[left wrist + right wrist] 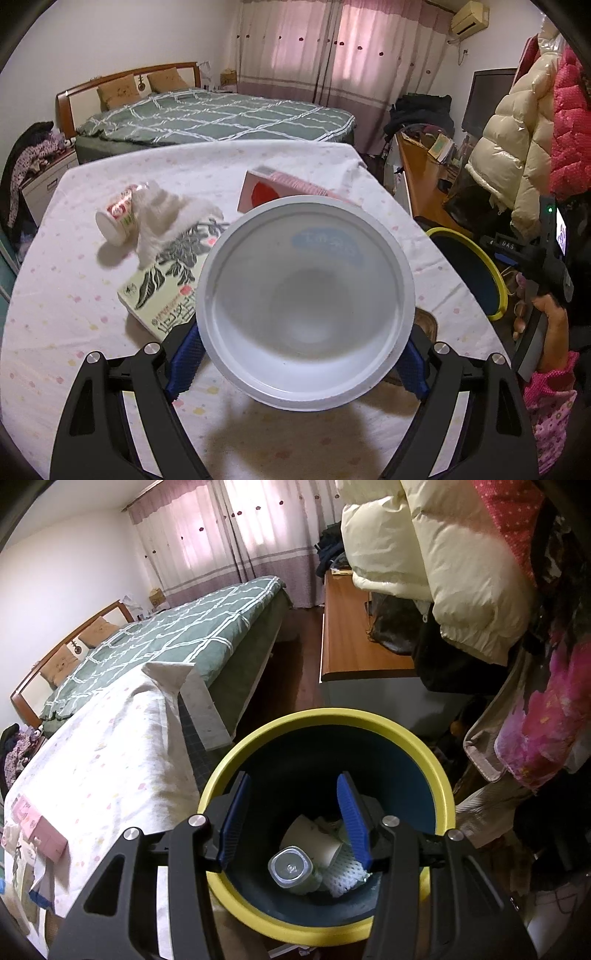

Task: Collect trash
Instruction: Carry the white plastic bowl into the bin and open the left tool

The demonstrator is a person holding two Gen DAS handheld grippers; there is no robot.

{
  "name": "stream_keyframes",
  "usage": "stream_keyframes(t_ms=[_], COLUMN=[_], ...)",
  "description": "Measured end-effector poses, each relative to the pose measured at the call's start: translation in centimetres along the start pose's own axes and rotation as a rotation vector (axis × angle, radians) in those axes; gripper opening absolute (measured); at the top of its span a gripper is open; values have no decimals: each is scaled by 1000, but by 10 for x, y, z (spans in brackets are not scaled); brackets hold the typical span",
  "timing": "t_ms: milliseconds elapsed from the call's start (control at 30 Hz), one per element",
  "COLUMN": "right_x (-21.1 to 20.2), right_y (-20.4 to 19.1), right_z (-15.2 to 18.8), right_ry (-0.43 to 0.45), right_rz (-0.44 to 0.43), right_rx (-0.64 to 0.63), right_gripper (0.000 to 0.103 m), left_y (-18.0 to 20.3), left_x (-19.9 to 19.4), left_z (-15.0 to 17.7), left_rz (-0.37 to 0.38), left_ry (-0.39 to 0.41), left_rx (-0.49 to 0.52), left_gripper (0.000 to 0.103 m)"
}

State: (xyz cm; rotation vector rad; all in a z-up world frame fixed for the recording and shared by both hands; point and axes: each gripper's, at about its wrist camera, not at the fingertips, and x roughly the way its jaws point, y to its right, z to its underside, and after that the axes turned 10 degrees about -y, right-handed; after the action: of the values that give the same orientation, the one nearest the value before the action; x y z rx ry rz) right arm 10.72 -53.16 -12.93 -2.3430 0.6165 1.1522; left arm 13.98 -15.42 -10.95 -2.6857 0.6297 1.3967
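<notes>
My left gripper [299, 350] is shut on a large empty white plastic cup [306, 295], with a blue pad against each side. The cup hangs just above the tablecloth and casts a shadow below it. On the cloth behind lie a small red-labelled cup [116, 221] on its side and a crumpled white tissue [166, 218] that rests partly on a book [162, 291]. My right gripper [293, 779] hovers open over the yellow-rimmed bin [332, 716], with nothing between its fingers. Inside the bin lie a clear bottle [290, 867], a white paper cup [314, 842] and foam netting [343, 875].
A pink box [280, 188] stands on the table [74, 332] behind the white cup. The bin [495, 273] sits off the table's right edge, by a person's hand [550, 317]. Beyond are a green bed [221, 118], a wooden cabinet [354, 638] and hanging coats [461, 572].
</notes>
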Motion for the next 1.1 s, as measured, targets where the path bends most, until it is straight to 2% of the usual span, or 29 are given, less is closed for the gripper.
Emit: stream_keyframes(t_ms=[300, 567, 833, 1100], right_x=[-31, -52, -67, -74], right_y=[12, 32, 60, 95], right_z=[13, 28, 37, 49], right_ry=[39, 59, 84, 84], right_rz=[19, 37, 61, 82], right_rx=[-38, -66, -55, -16], right_gripper=[49, 53, 62, 66], left_y=[37, 103, 189, 265], left_x=[-5, 7, 43, 94], left_z=[-26, -62, -90, -99], left_rz=[46, 113, 186, 204], left_ry=[11, 11, -36, -116], left_rx=[76, 180, 280, 342], left_gripper=[85, 85, 85, 85])
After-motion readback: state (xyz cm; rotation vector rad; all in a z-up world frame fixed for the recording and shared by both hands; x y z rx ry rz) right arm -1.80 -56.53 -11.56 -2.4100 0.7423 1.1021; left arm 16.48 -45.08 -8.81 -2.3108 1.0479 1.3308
